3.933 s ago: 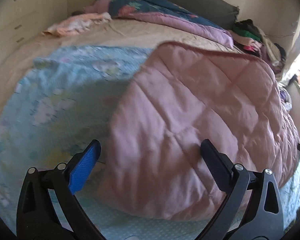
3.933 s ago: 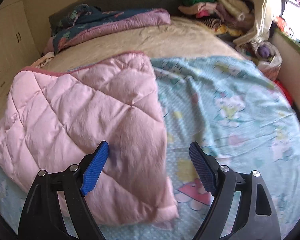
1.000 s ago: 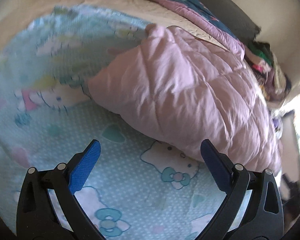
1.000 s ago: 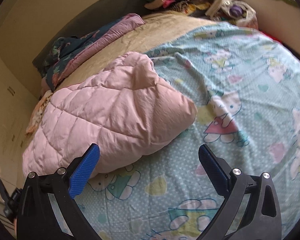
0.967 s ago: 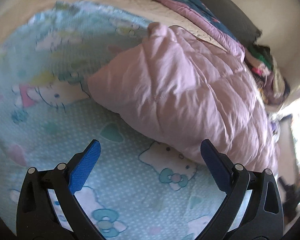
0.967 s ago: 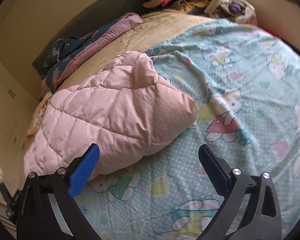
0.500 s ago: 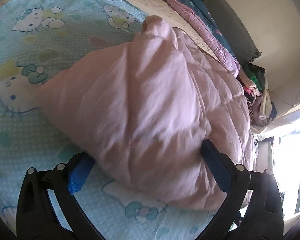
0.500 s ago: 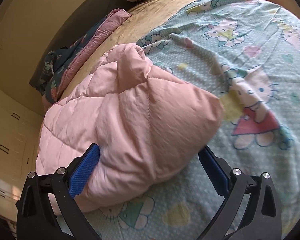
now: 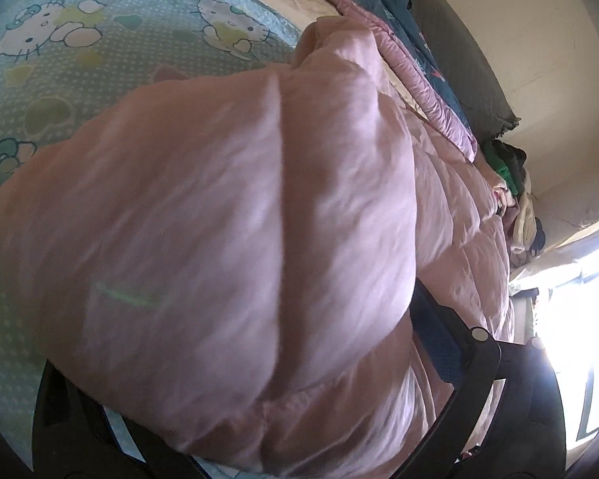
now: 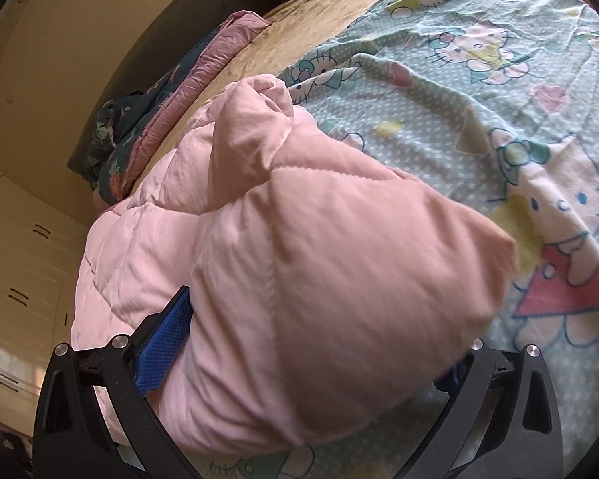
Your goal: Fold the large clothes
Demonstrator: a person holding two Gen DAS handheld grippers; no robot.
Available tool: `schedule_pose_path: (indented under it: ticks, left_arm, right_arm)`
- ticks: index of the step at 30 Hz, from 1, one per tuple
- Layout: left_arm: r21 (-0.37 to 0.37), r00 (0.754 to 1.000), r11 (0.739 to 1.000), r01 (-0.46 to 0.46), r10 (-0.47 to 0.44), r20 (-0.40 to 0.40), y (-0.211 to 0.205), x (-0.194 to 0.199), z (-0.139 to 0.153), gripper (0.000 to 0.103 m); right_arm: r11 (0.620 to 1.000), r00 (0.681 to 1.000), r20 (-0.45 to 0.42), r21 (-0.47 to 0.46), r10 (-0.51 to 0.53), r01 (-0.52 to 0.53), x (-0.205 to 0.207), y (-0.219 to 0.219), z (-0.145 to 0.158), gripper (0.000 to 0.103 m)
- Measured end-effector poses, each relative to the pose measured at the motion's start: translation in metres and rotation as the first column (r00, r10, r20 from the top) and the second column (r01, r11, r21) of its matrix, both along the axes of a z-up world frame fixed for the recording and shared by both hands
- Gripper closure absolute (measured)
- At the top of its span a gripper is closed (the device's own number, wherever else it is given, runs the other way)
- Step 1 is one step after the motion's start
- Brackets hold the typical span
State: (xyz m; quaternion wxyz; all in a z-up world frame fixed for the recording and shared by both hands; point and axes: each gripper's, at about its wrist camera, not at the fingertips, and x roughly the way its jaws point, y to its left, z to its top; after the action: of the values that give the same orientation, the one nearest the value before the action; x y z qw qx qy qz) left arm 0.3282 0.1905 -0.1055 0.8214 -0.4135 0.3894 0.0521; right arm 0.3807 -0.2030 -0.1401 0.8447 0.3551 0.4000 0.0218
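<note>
Pink quilt (image 10: 331, 279) corner between wide right jaws.

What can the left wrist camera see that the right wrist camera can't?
Only the left wrist view shows the bright window. Only the right wrist view shows the cream cupboard doors and a cartoon cat in a red dress on the sheet. Both show the pink quilted comforter bulging between open jaws, the blue cartoon-cat bedsheet and the dark floral bedding.
</note>
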Motion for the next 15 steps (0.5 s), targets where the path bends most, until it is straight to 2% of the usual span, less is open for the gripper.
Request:
schedule_pose_path:
  ticks: [6,11,15]
  left_arm:
    - [0.015,1.0,1.0,0.003,-0.003,0.018,-0.001,-0.003,0.001,0.008]
    - [0.036,0.999,0.999,0.009,-0.01,0.032,0.0,-0.005,0.004,0.013]
    - [0.074,0.998,0.997,0.03,-0.033,0.046,-0.007,0.0,0.013,0.03]
  right_arm:
    - [1.0,1.0,0.02,0.001,0.01,-0.01,0.007,0.002,0.0,0.005]
    - [0.999,0.997,0.053,0.001,0.049,-0.05,0.006,0.004,0.005,0.026]
    - [0.995,0.992,0.087,-0.052,0.088,-0.084,0.004,0.012,0.016,0.042]
